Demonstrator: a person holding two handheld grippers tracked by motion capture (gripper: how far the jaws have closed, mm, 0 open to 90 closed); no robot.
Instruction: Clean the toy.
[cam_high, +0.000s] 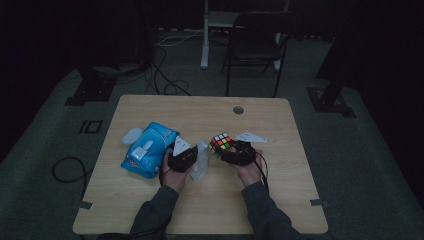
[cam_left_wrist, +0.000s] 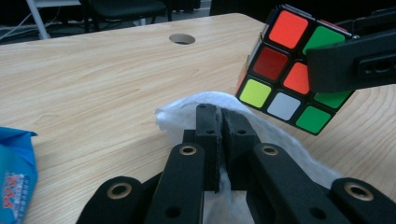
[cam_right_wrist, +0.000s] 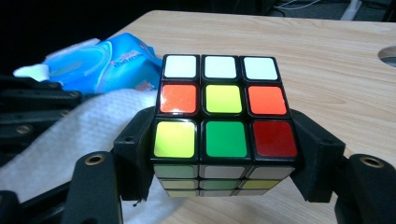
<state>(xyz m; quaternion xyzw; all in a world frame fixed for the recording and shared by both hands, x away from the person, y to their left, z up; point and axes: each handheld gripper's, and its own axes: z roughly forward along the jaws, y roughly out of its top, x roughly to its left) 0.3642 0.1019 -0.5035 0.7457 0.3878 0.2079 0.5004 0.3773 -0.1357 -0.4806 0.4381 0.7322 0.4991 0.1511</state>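
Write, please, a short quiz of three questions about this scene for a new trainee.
1. True or false: the left tongs are shut on the white wet wipe.
2. What do the right tongs hold: A, the blue wipe packet; B, the multicoloured puzzle cube; C, nothing?
3. Which colour are the three stickers in the far row of the cube's top face, in the right gripper view?

Key: 1 true; 2 B; 3 white.
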